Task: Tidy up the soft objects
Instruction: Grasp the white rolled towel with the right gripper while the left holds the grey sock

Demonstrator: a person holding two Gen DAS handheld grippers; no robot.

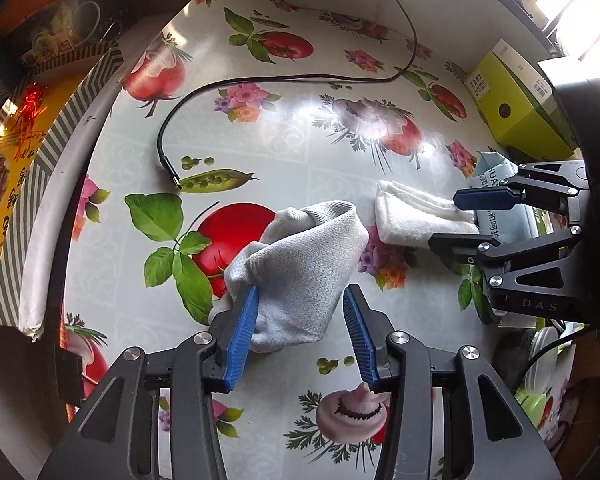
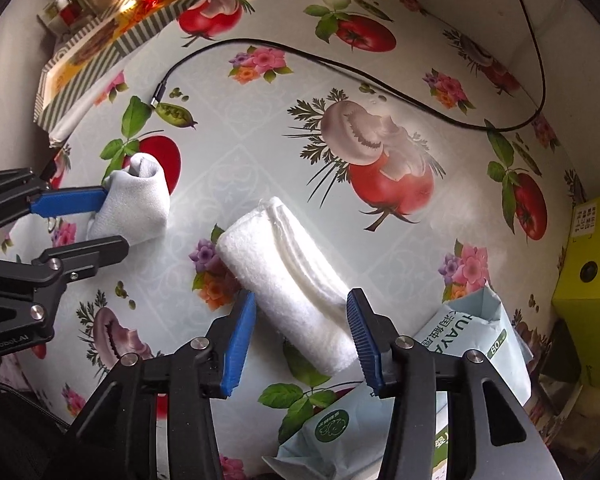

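A grey sock [image 1: 300, 256] lies bunched on the fruit-print tablecloth [image 1: 284, 148], between the fingers of my left gripper [image 1: 302, 290]. The left pad touches its edge, the right pad stands clear, so the jaws are open. A rolled white towel [image 2: 288, 276] lies flat on the cloth between the fingers of my right gripper [image 2: 302, 295], whose pads flank it without squeezing; it is open. The left wrist view shows the towel [image 1: 412, 216] and the right gripper [image 1: 444, 220] at the right. The right wrist view shows the sock [image 2: 140, 200] and the left gripper [image 2: 116, 220] at the left.
A black USB cable [image 1: 284, 80] curves across the far side of the table. A yellow-green box [image 1: 516, 100] stands at the right, with a pale blue tissue pack [image 2: 468, 336] beside the towel. A striped carton [image 2: 100, 48] borders the left edge. A white wall backs the table.
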